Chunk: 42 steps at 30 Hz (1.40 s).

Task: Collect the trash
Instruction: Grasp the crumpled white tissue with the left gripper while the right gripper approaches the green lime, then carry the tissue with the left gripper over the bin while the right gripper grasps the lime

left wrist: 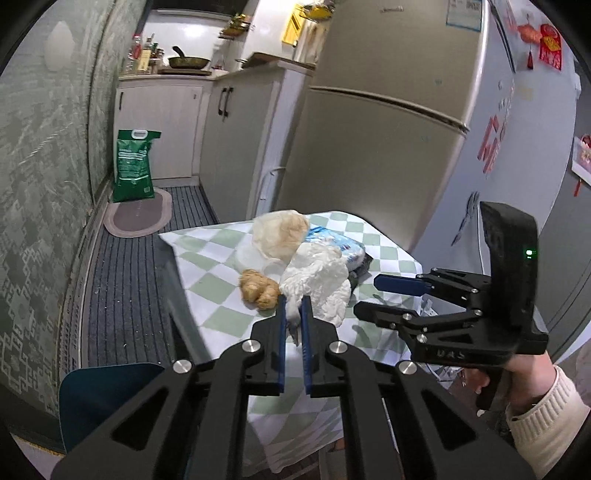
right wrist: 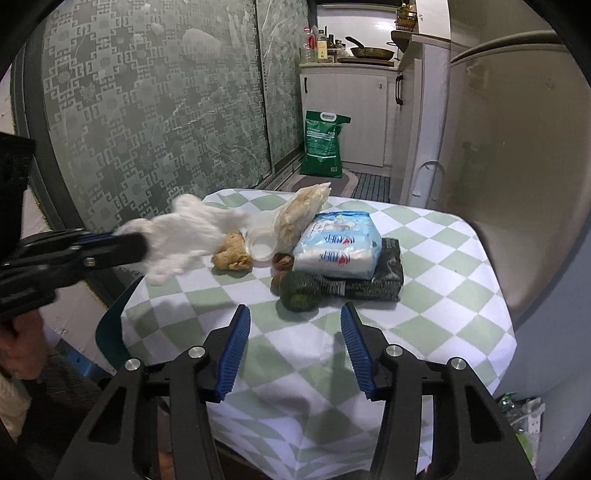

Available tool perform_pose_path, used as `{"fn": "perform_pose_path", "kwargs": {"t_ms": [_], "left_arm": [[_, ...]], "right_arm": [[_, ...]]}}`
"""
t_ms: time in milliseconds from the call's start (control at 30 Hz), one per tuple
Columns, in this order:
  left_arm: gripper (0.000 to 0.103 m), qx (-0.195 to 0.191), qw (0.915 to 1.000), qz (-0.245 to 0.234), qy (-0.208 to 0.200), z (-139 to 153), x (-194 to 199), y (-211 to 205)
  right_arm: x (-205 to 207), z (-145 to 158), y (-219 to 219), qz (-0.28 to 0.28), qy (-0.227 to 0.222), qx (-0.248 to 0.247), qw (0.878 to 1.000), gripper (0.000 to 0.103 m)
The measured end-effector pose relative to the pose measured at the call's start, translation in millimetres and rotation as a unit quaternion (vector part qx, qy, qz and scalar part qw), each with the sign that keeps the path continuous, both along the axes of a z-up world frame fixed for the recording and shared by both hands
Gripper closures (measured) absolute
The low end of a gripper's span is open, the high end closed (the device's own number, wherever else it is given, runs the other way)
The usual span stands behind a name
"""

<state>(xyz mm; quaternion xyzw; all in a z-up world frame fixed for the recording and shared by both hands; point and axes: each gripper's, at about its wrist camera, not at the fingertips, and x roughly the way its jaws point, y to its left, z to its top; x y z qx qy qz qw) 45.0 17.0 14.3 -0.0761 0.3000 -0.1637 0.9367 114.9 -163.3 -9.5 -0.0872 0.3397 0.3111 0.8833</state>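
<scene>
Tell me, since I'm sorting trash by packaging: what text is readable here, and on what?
"UAS", faint and uncertain: embossed on the body of the right tongs.
Blue-white packet: red characters, too blurred to read.
Green bag: print too small.
Fridge sticker: too small.

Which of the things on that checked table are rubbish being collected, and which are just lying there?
Likely rubbish:
- crumpled white tissue, clamped in the left gripper
- brown paper wad
- empty clear cup

Probably just lying about:
- tissue pack
- dark packet beneath it
- green rice sack on the floor
</scene>
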Motion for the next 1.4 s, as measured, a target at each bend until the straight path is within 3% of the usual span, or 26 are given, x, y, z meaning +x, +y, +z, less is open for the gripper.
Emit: {"fn": "perform_pose_path", "kwargs": {"t_ms": [133,500,633,1000,1400], "left_arm": [[0.095,0.000,0.9999,0.017,-0.004,0.1,-6.5,17.8],[0.095,-0.004,0.9986,0.053,0.008,-10.7,-21.3,65.2],[0.095,-0.005,0.9980,0.062,0.015,-16.3,-25.6,78.3],[0.095,0.003,0.9935,0.103,0.048,-40.8,-32.2,115.9],[0.095,0.020,0.9830,0.128,0.129,-103.3,-32.2,155.7]], "right_arm": [[5.6,-1.7,6.4,-0.002,-0.002,-0.006,1.000,0.059],[16.9,-7.9,20.7,-0.020,-0.002,-0.030,0.999,0.065],[18.1,-8.1,24.6,-0.027,-0.004,-0.044,0.999,0.078],[-3.6,25.8,36.6,-0.044,-0.032,-0.051,0.997,0.079],[-24.7,38.6,119.6,0.030,-0.034,-0.030,0.999,0.079]]}}
